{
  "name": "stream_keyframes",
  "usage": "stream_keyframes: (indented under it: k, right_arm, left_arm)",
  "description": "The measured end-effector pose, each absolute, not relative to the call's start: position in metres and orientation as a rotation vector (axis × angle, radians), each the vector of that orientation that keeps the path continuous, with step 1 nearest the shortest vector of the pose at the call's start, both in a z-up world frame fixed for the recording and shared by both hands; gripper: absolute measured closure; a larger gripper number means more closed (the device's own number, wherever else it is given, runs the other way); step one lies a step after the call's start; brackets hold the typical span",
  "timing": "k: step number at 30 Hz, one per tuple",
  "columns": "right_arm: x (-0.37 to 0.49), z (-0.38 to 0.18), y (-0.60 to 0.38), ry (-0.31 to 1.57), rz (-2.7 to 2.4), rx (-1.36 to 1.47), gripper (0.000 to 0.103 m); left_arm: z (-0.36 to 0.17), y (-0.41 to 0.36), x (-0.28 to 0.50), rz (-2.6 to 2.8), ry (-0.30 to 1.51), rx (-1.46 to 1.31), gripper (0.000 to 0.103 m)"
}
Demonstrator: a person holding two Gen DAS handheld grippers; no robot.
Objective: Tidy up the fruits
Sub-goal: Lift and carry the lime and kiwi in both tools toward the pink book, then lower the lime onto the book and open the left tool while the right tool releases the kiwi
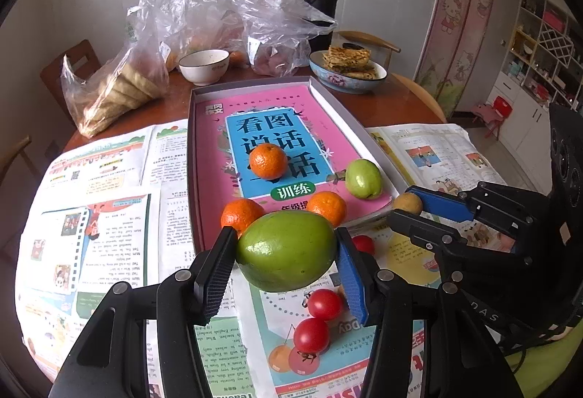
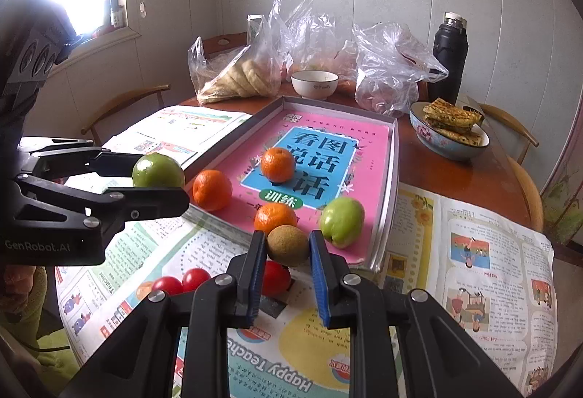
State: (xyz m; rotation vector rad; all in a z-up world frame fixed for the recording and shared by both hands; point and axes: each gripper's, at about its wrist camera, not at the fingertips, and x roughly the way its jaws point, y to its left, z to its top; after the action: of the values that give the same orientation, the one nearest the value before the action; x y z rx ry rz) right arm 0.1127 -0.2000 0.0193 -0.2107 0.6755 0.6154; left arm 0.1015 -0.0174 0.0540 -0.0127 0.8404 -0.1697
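My left gripper (image 1: pixel 286 252) is shut on a green fruit (image 1: pixel 286 249) and holds it above the newspaper, just in front of the grey box tray (image 1: pixel 255 84); it also shows in the right wrist view (image 2: pixel 157 171). My right gripper (image 2: pixel 286 248) is shut on a brown kiwi (image 2: pixel 287 245) at the tray's near edge; the kiwi also shows in the left wrist view (image 1: pixel 407 203). In the tray, on a pink book (image 2: pixel 368 139), lie three oranges (image 2: pixel 277 164) (image 2: pixel 212 189) (image 2: pixel 275 217) and a second green fruit (image 2: pixel 341 221). Cherry tomatoes (image 1: pixel 323 304) (image 1: pixel 311 335) lie on the newspaper below the grippers.
Newspapers (image 2: pixel 488 252) cover the round wooden table (image 2: pixel 455 175). At the back stand plastic bags of bread (image 2: pixel 240 77), a white bowl (image 2: pixel 315 84), a bowl of pancakes (image 2: pixel 450 128) and a black thermos (image 2: pixel 450 55). Wooden chairs surround the table.
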Motion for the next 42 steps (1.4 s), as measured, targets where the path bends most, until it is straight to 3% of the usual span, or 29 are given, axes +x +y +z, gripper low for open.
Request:
stream_keyframes:
  k: [42]
  right_arm:
    - [0.151, 0.004, -0.190, 0.713, 0.588, -0.197, 0.079]
  left_arm:
    - [0.034, -0.017, 0.155, -0.100, 0.861, 0.022, 0.047]
